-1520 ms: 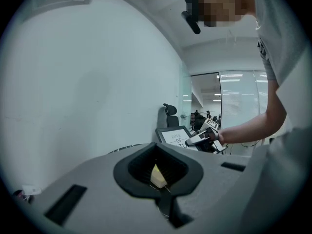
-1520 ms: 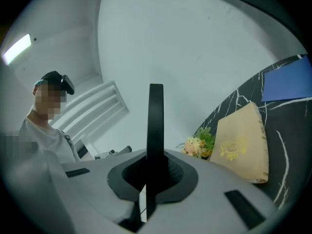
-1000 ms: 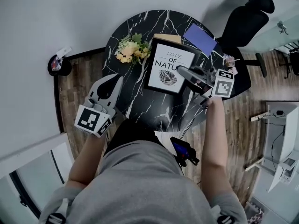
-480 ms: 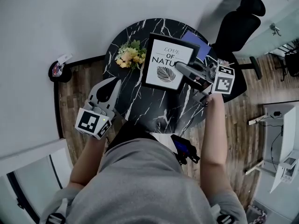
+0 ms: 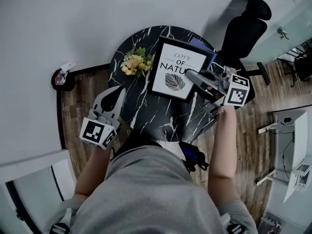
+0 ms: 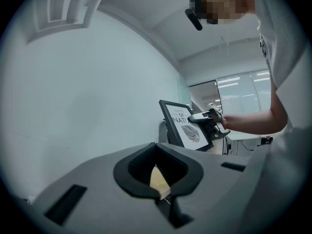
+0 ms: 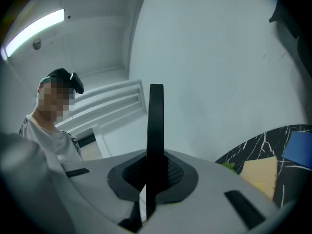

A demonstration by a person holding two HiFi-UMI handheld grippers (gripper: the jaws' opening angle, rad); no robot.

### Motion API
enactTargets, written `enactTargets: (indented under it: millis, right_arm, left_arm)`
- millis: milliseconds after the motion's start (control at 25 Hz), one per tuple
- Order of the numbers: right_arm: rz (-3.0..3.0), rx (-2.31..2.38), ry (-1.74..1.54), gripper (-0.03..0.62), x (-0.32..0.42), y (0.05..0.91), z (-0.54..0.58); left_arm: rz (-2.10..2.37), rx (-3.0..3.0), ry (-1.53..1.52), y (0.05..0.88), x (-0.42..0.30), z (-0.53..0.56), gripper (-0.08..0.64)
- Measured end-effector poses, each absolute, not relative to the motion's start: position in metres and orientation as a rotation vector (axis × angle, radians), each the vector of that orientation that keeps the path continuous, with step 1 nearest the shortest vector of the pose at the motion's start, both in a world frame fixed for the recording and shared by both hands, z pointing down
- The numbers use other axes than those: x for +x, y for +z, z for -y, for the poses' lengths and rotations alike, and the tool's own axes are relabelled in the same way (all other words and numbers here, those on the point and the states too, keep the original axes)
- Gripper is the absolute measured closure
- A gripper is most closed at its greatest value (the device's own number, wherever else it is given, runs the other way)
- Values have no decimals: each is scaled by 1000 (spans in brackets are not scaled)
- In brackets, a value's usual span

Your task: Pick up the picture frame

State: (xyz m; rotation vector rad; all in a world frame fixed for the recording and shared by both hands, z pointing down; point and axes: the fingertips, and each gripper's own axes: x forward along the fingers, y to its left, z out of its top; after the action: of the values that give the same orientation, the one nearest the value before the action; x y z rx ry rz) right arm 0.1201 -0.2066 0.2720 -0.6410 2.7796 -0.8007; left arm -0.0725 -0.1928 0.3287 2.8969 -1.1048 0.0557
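The picture frame, black-edged with a white leaf print, hangs tilted above the round black marble table. My right gripper is shut on its right edge. In the right gripper view the frame's thin black edge stands upright between the jaws of that gripper. The left gripper view shows the frame held up in the distance. My left gripper hovers at the table's left rim, shut, with nothing in it.
A bunch of yellow flowers lies on the table left of the frame. A blue notebook shows behind the frame's top right corner. A black office chair stands beyond the table. A small dark stand sits on the wooden floor at the left.
The right gripper has lifted the frame off the table, so the frame now looks larger and covers more of the blue notebook. The left gripper has shifted only slightly.
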Motion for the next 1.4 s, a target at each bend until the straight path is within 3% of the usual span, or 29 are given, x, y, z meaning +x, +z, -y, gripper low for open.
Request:
enactTargets:
  millis: [1400]
  right_arm:
    - [-2825,-602,-636,563,94,200,176]
  left_arm:
    - [1177,2906,37,317,-86,187,554]
